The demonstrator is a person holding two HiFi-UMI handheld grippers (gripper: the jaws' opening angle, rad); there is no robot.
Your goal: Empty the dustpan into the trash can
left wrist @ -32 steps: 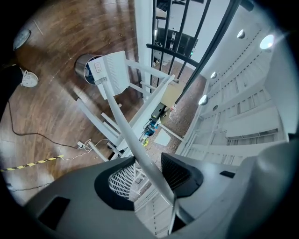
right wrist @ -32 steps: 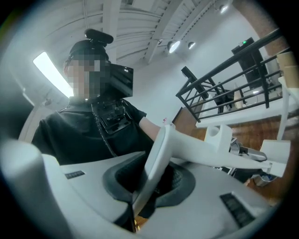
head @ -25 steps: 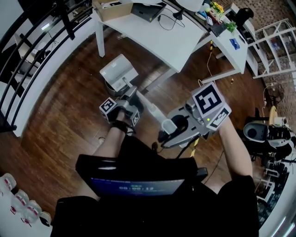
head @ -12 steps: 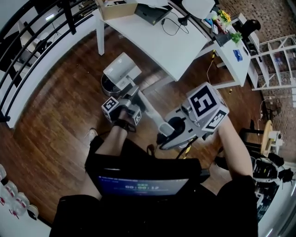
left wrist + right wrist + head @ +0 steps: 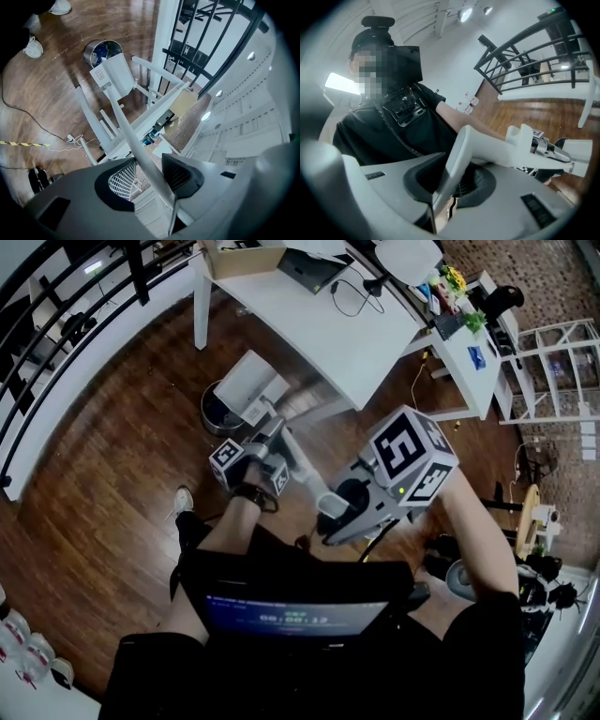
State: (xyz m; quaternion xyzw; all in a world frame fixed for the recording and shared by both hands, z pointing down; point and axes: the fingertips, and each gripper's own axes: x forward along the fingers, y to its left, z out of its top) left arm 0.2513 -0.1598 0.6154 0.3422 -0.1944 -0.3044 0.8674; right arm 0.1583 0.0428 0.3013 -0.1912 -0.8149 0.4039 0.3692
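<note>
Since a second ago the dustpan has slid a little to the right of the can, so more of the can's open mouth shows beside it in the head view. We see the pan hanging tipped over the can's rim, mouth end toward the opening, well clear of the floor.

Its long white handle runs back to us. The left gripper has its fingers clamped on the thin shaft partway up. The right gripper has its fingers closed tight on the thicker bent grip at the top end.

We judge the dustpan light, hollow and stiff, so weight is no worry. The shaft looks smooth and narrow, though, and could twist or slip between the pads when the pan is tilted. Holding at two spread points suits it: the top hand steers, and the lower hand carries and sets the tilt.

Just beyond the can stands the white bench, close enough that we want to keep the pan's swing small.
</note>
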